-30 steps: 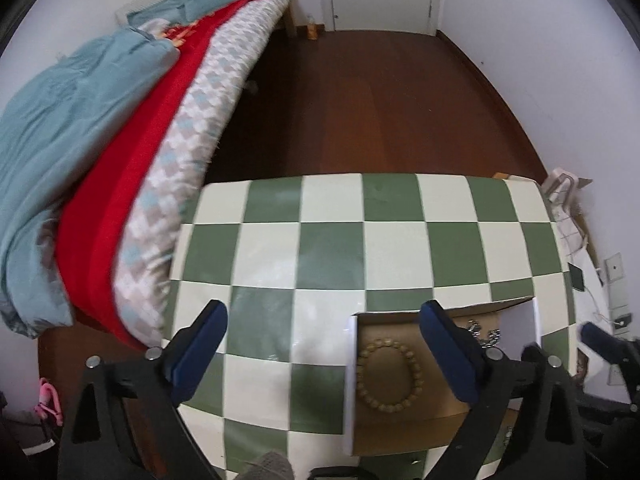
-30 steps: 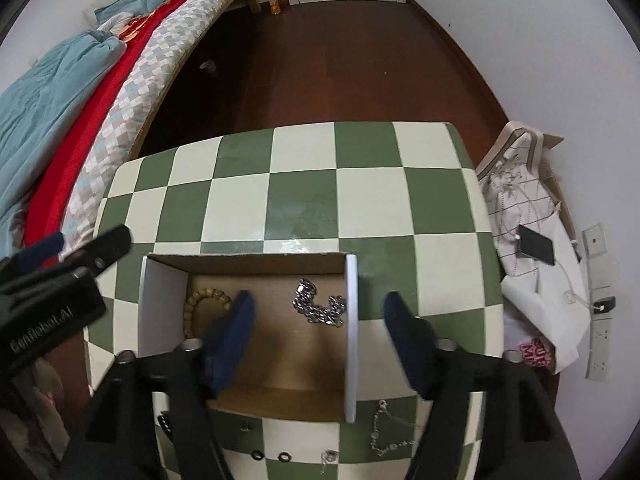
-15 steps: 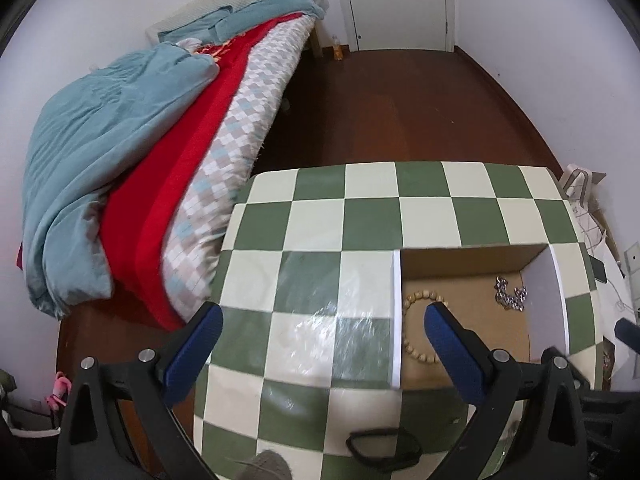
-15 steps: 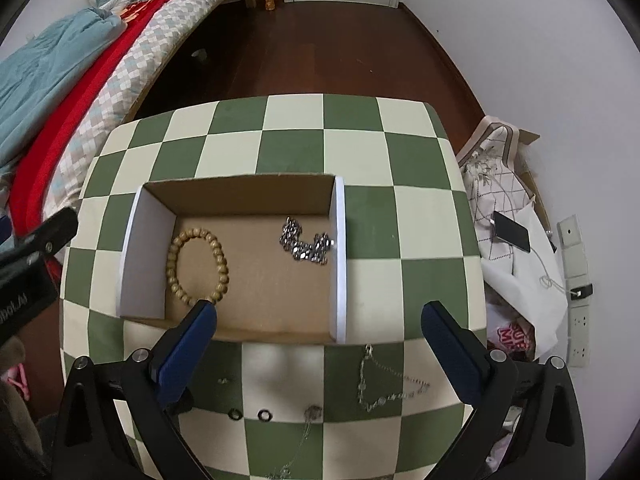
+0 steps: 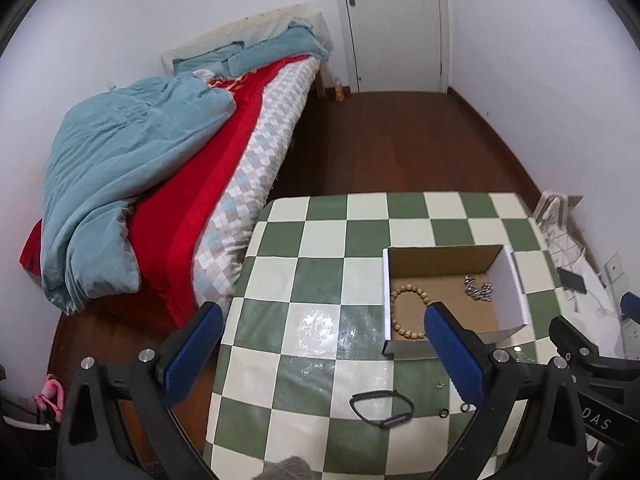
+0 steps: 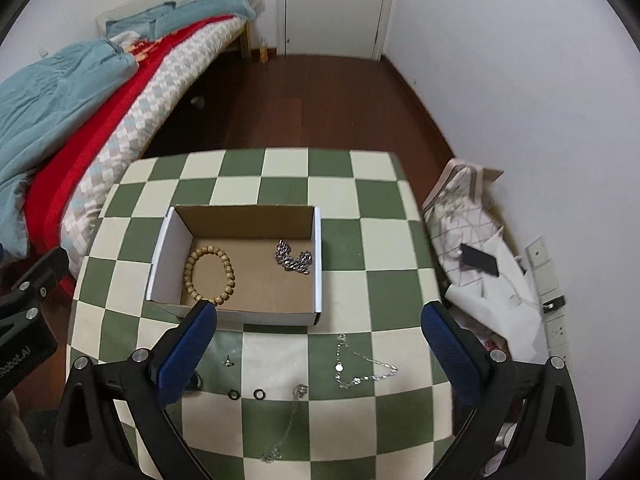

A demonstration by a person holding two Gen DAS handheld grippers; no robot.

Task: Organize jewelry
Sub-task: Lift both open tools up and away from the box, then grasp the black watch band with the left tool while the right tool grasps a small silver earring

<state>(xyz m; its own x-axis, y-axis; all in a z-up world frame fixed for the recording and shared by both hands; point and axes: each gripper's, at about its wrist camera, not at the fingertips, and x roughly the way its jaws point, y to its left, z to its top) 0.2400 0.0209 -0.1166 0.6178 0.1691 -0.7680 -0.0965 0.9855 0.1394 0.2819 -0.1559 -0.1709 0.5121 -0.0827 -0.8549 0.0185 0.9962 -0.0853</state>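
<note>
An open cardboard box (image 6: 172, 248) stands on the green-and-white checked table (image 6: 380, 292). Inside lie a wooden bead bracelet (image 6: 209, 275) and a silver chain bracelet (image 6: 293, 261); both also show in the left wrist view, the bead bracelet (image 5: 404, 312) and the chain (image 5: 478, 290). In front of the box lie a thin silver necklace (image 6: 362, 366), a second chain (image 6: 286, 420), two small black rings (image 6: 246, 394) and a stud (image 6: 228, 361). A black band (image 5: 382, 406) lies near the front. My right gripper (image 6: 318, 350) and my left gripper (image 5: 320, 354) hang open and empty above the table.
A bed (image 5: 140, 184) with blue and red covers runs along the table's left side. Right of the table a patterned bag with a phone (image 6: 478, 260) sits by the wall. Dark wood floor (image 5: 392, 136) leads to a white door (image 5: 394, 20).
Both grippers have pulled back and risen from the box. The right gripper's jaws, which stood inside the box over the silver chain, have spread wide and now hang over the loose jewelry.
</note>
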